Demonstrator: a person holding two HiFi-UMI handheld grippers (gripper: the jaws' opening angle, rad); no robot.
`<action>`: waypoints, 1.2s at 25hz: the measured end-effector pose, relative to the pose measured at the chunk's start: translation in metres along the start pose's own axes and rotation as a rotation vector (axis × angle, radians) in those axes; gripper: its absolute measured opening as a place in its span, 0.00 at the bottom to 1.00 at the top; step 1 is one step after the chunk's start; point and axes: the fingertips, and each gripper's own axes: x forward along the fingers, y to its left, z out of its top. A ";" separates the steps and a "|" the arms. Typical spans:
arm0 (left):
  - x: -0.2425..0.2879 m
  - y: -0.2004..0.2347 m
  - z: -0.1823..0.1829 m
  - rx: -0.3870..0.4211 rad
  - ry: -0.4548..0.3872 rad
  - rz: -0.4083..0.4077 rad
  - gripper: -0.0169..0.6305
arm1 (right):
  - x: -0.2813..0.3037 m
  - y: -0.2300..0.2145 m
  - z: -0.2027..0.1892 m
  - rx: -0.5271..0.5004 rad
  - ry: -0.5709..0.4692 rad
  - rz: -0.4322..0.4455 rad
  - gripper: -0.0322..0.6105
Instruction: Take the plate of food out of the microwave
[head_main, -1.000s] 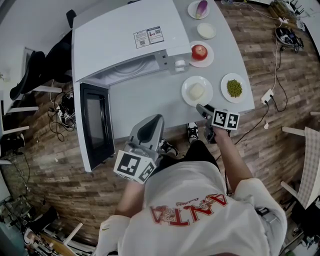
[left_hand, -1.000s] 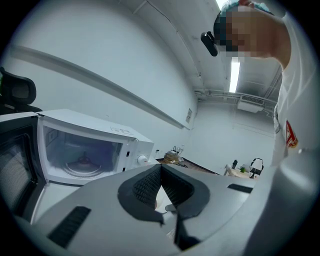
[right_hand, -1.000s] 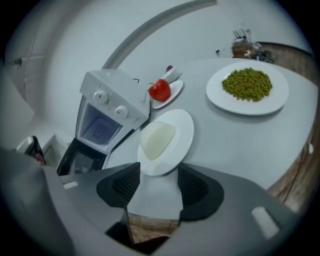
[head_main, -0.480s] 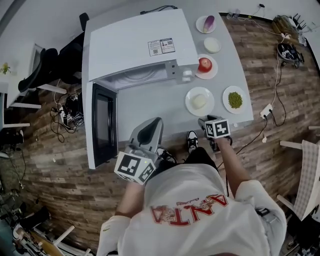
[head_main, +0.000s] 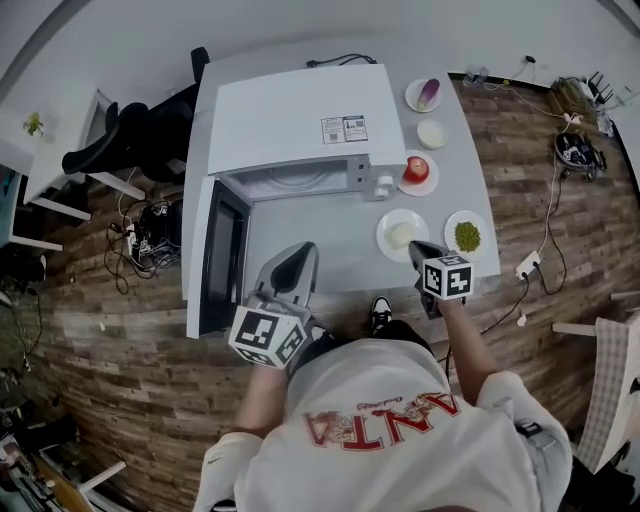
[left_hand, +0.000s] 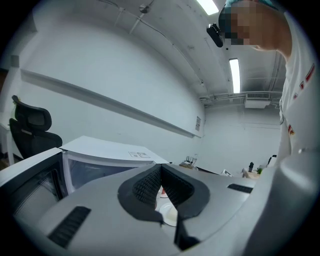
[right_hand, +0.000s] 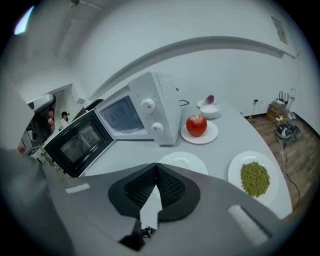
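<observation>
White microwave (head_main: 300, 120) at 12 o'clock on grey table (head_main: 320, 235), door (head_main: 224, 255) swung wide toward 9 o'clock, mouth facing 6. Cavity seen only as a sliver from above, contents not readable.

Plate of pale food (head_main: 384, 238) out on the tabletop, at 4 o'clock of the mouth, carrying one pale lump (head_main: 401, 235). Peas plate (head_main: 466, 217) just at 3 o'clock of it, rims apart, heaped with green peas (head_main: 467, 238). Apple plate (head_main: 408, 183) at 12 o'clock of the pale one, tight beside the microwave's control side, holding a red apple (head_main: 417, 169). Further toward 12: small white bowl (head_main: 432, 133), inside pale, contents not readable, then small plate (head_main: 412, 97) with a purple vegetable (head_main: 429, 93).

Right gripper (head_main: 412, 247) at 5 o'clock, aimed toward 11, tips by the near rim of the plate of pale food, jaws closing right down, pads met, gripping nothing. Left gripper (head_main: 304, 251) at 7 o'clock, low by the near table edge, aimed toward 1, jaws clenched tip to tip, nothing between.

Edges: peas plate close to the rounded table edge at 3 o'clock; near edge at 6 running under both grippers; open door walling off 9 o'clock. Bare tabletop in front of the mouth, between door and plate of pale food, widest free patch. Wood floor (head_main: 130, 340) all round, black chair (head_main: 120, 145) at 10 o'clock
</observation>
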 end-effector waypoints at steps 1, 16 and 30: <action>-0.001 0.003 0.002 0.001 -0.005 0.009 0.04 | -0.004 0.007 0.014 -0.015 -0.035 0.015 0.05; -0.016 0.012 0.048 0.047 -0.088 0.090 0.04 | -0.126 0.117 0.197 -0.195 -0.545 0.227 0.05; -0.020 0.000 0.074 0.089 -0.146 0.093 0.04 | -0.155 0.142 0.220 -0.291 -0.614 0.275 0.05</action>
